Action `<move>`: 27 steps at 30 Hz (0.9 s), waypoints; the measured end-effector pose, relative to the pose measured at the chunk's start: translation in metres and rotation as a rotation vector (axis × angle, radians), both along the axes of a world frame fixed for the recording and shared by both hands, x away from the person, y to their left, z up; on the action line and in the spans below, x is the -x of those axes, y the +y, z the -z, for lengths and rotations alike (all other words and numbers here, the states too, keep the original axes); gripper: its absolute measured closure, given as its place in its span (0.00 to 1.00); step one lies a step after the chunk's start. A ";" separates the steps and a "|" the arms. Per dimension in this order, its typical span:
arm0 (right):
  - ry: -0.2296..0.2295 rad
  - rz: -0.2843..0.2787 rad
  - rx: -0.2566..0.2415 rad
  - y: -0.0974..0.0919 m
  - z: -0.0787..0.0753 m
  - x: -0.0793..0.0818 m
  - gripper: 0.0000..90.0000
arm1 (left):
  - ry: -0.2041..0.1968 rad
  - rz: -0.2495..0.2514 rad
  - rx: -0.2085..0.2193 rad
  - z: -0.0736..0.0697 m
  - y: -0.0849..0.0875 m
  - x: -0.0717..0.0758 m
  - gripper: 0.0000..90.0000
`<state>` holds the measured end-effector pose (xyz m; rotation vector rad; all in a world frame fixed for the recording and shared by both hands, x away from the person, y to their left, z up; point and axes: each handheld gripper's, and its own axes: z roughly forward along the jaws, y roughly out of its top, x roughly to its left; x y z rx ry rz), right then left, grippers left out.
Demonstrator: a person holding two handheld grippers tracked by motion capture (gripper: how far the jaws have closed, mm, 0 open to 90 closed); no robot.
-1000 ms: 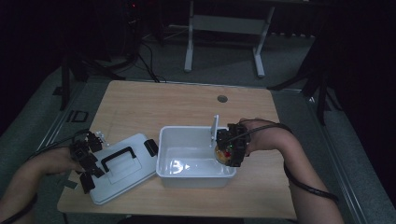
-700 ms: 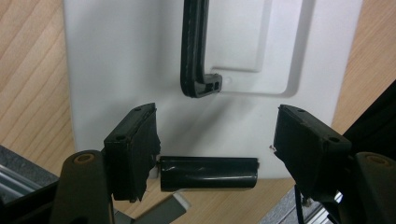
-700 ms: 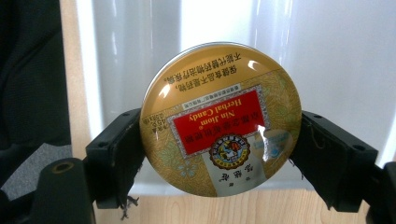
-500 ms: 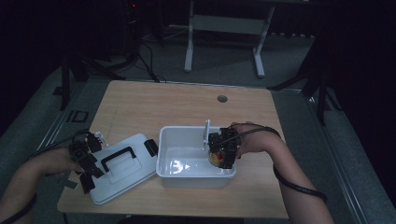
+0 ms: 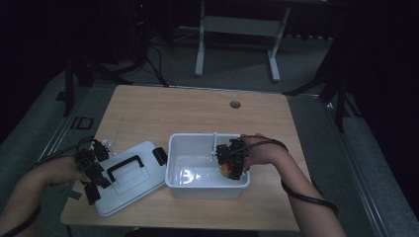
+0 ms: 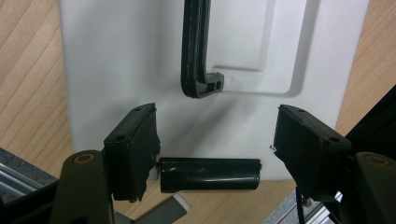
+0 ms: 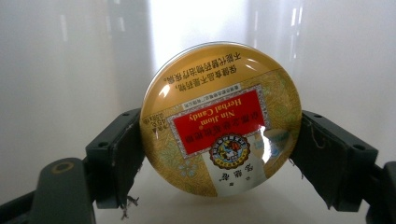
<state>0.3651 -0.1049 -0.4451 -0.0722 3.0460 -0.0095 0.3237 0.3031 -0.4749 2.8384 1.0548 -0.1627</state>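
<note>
Where: on the wooden table [image 5: 148, 113], a white box [image 5: 175, 158] sits near the middle, with its lid [image 5: 141, 190] lying flat at its 9 o'clock side.
Candy tin: one round gold tin [image 7: 220, 119] with a red label, held on its edge down inside the box at the 3 o'clock end.
Right claw: the right claw [image 5: 232, 163] pinches the tin, one pad on each side of its rim.
Way to go: the box floor is right under the tin, at 6 o'clock from the claw, so I think the next move is straight down and then let go.
Nearer hand: the right hand is the one at the box; the left is well apart from it.
Left claw: the left claw [image 6: 212, 149] is spread wide over the lid's edge, with one black latch [image 6: 210, 174] between its pads and not squeezed.
Handle: one black handle [image 6: 196, 51] on the lid, its long side running from 12 to 6 o'clock in the left gripper view.
Count: one box, one lid, one tin, two claws.
</note>
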 end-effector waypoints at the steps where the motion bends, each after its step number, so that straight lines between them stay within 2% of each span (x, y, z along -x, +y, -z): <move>1: 0.006 0.007 0.006 0.001 0.002 -0.001 0.22 | 0.001 0.001 0.000 0.000 0.000 0.000 0.34; 6: -0.016 0.004 -0.001 0.005 0.004 -0.002 0.22 | -0.002 0.003 -0.002 -0.001 0.000 0.000 0.34; 9: -0.034 -0.010 0.021 0.008 0.009 -0.001 0.22 | -0.001 0.006 -0.002 -0.001 0.000 0.000 0.34; 15: -0.020 -0.009 0.058 0.014 0.019 -0.002 0.22 | 0.000 0.002 -0.003 -0.001 0.001 0.000 0.34; 20: 0.002 0.017 0.096 0.016 0.029 -0.006 0.22 | -0.004 -0.004 -0.001 -0.002 0.002 0.001 0.34; 27: 0.025 0.013 0.131 0.019 0.037 -0.005 0.22 | -0.002 -0.004 -0.003 -0.001 0.002 0.001 0.34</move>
